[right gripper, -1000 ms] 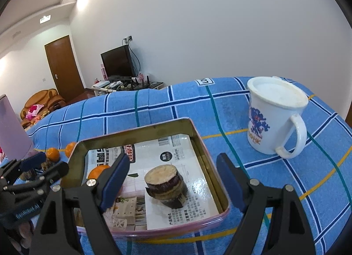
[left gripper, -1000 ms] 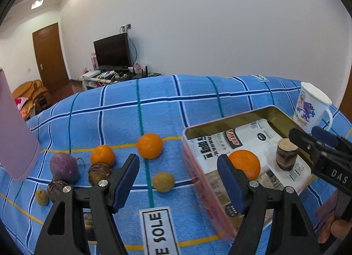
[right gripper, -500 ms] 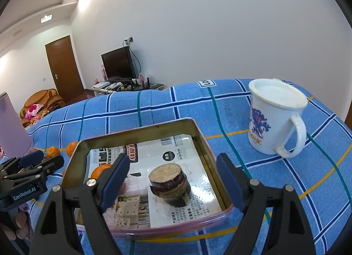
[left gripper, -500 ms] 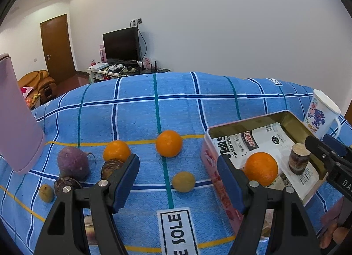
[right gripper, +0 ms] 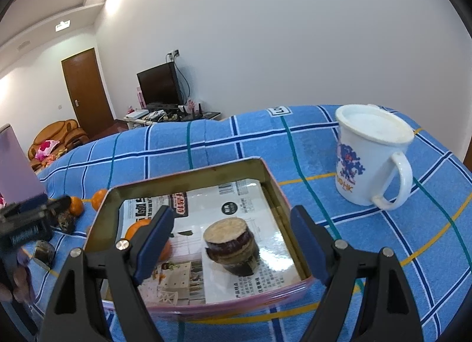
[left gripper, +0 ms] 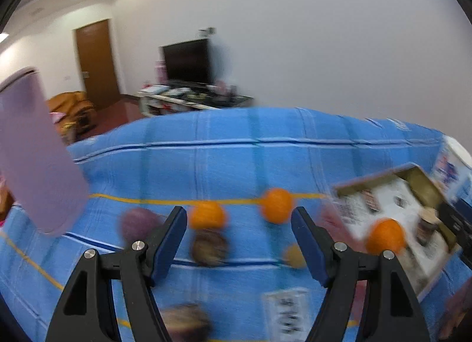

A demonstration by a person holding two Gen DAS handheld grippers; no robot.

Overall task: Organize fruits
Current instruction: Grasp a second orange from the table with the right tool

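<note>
The left wrist view is blurred by motion. My left gripper (left gripper: 239, 225) is open over the blue checked cloth, with two oranges (left gripper: 207, 217) (left gripper: 275, 204), a dark round fruit (left gripper: 209, 246) and a small yellow-brown fruit (left gripper: 294, 255) ahead between its fingers. A purple fruit (left gripper: 138, 224) lies to the left. The gold tin (left gripper: 424, 187) at right holds an orange (left gripper: 385, 235). My right gripper (right gripper: 231, 224) hangs open over that tin (right gripper: 188, 175), above a dark sugarcane stub (right gripper: 231, 246) and the orange (right gripper: 138, 228) on printed paper.
A white mug (right gripper: 367, 159) stands right of the tin. A tall pale purple object (left gripper: 35, 159) rises at the left of the cloth. A white label (left gripper: 286, 312) lies near the front edge. More dark fruit (left gripper: 185, 322) sits close below my left gripper.
My left gripper has swung left, away from the tin: the loose oranges now sit between its fingers and the tin has slid to the right edge. The right gripper stayed put.
</note>
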